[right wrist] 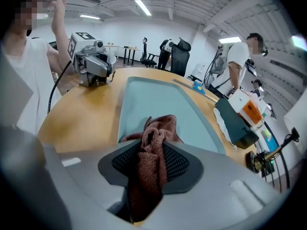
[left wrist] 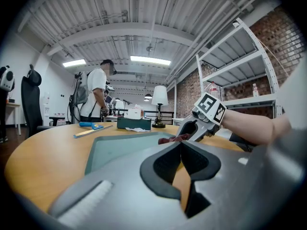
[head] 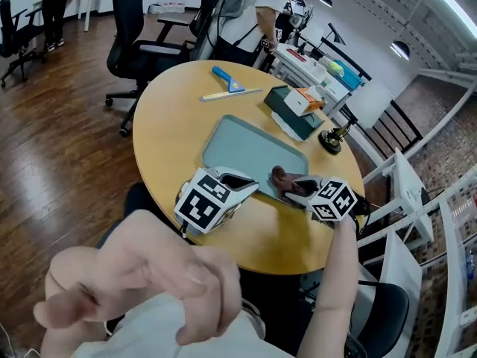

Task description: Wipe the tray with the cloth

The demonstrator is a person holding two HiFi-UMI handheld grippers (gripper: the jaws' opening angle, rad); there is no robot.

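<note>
Wooden table (head: pixel 164 125); cloth (right wrist: pixel 156 128) in right gripper (head: pixel 292 191), perhaps against tray (head: pixel 246 151).

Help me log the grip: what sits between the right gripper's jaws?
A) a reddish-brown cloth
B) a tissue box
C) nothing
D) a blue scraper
A: the right gripper view shows the reddish-brown cloth pinched between the pads of the right gripper, at the near end of the tray.
</note>
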